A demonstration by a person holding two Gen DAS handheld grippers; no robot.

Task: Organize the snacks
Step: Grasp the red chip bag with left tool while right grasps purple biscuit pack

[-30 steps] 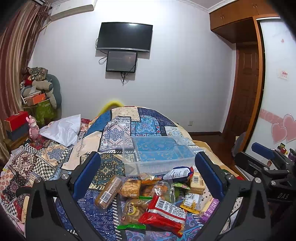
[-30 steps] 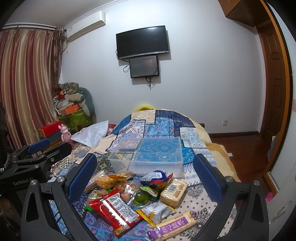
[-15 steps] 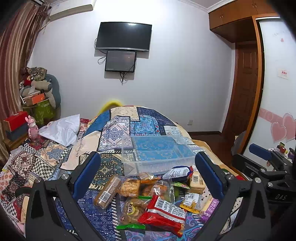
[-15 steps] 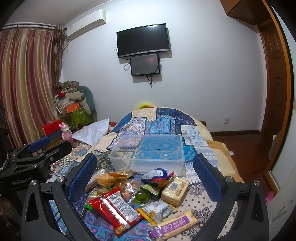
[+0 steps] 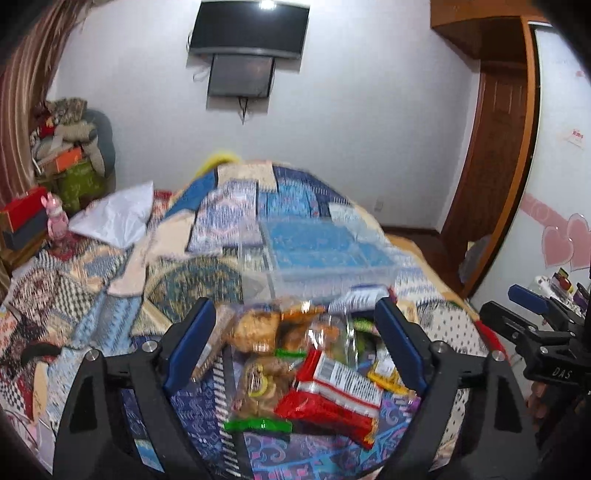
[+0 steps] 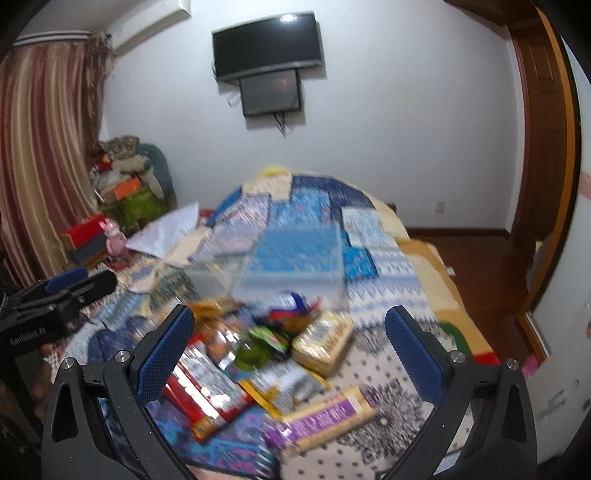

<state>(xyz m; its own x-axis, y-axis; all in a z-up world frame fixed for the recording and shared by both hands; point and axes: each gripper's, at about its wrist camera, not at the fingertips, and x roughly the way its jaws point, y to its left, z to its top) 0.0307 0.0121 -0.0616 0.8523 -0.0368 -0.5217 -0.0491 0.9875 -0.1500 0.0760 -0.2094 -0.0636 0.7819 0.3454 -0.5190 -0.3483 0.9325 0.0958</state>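
A heap of wrapped snacks lies on the patterned bedspread: a red packet (image 5: 332, 402), a clear bag of brown pastries (image 5: 258, 328), a pale biscuit pack (image 6: 323, 341) and a purple-and-yellow bar (image 6: 325, 417). Behind the heap stands a clear plastic box (image 5: 321, 258), also in the right wrist view (image 6: 288, 266). My left gripper (image 5: 295, 332) is open and empty, just above the near snacks. My right gripper (image 6: 290, 339) is open and empty over the heap. Both views are motion-blurred.
A white pillow (image 5: 118, 218) lies to the left on the bed. Boxes and clutter (image 5: 66, 166) stack at the far left by the curtain. A television (image 5: 247, 29) hangs on the far wall. A wooden door (image 5: 495, 155) is at the right.
Both grippers have dropped and tilted down toward the snack heap, which now looks larger and closer. Both stay open and empty.
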